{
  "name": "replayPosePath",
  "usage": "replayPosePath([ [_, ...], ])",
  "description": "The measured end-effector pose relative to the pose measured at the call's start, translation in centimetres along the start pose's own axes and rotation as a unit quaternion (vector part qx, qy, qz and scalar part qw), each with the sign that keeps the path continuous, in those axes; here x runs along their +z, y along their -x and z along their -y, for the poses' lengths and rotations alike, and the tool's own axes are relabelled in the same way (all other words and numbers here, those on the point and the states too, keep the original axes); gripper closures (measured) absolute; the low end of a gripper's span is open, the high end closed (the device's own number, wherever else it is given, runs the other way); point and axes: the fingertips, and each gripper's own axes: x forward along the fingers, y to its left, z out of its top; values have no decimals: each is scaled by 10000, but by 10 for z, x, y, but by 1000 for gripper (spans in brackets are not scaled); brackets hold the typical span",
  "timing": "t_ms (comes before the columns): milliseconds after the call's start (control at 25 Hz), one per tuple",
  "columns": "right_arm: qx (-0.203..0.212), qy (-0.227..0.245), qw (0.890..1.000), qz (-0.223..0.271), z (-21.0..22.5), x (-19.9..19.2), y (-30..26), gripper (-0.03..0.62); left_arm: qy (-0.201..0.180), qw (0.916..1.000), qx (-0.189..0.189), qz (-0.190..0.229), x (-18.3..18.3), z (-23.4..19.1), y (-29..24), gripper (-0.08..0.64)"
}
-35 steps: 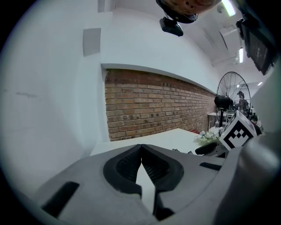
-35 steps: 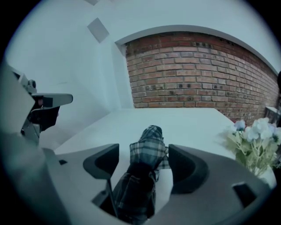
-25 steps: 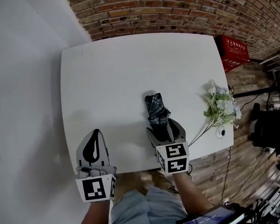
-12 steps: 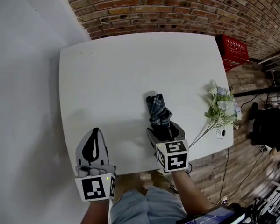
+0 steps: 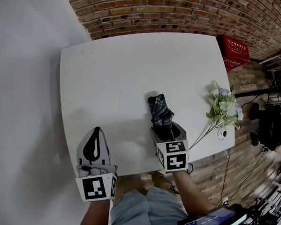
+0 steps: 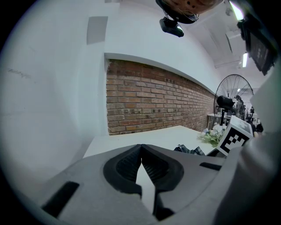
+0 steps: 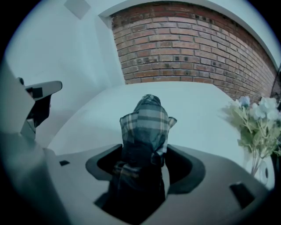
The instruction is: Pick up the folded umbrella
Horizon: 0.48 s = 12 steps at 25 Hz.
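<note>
One table [image 5: 110, 70]. One folded umbrella [image 5: 158, 110]. One bunch of flowers [image 5: 223, 107]. One red crate [image 5: 235, 51]. One fan [image 6: 232, 93]. Two sets of tongs: left tongs [image 5: 97, 131] and right tongs [image 5: 167, 130].

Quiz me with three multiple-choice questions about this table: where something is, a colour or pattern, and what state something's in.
1. Where do the flowers lie?
A. On a chair
B. On the white table, near its edge
C. In a vase

2. What is the folded umbrella's fabric like?
A. Dark plaid
B. Plain red
C. Yellow dots

3. How are the left gripper's jaws?
A. Wide apart
B. Clamped on the umbrella
C. Together, empty

Answers: 1 B, the head view shows them loose by the table's edge. 2 A, crossing stripes show on its cloth. 3 C, its tips meet with nothing between.
</note>
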Motion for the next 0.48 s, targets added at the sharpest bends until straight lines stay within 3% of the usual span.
replayPosePath([
  [480,-114,47,9999,-15,6,0,-1,338,1,10000,-21,16,1,2,-3,554],
])
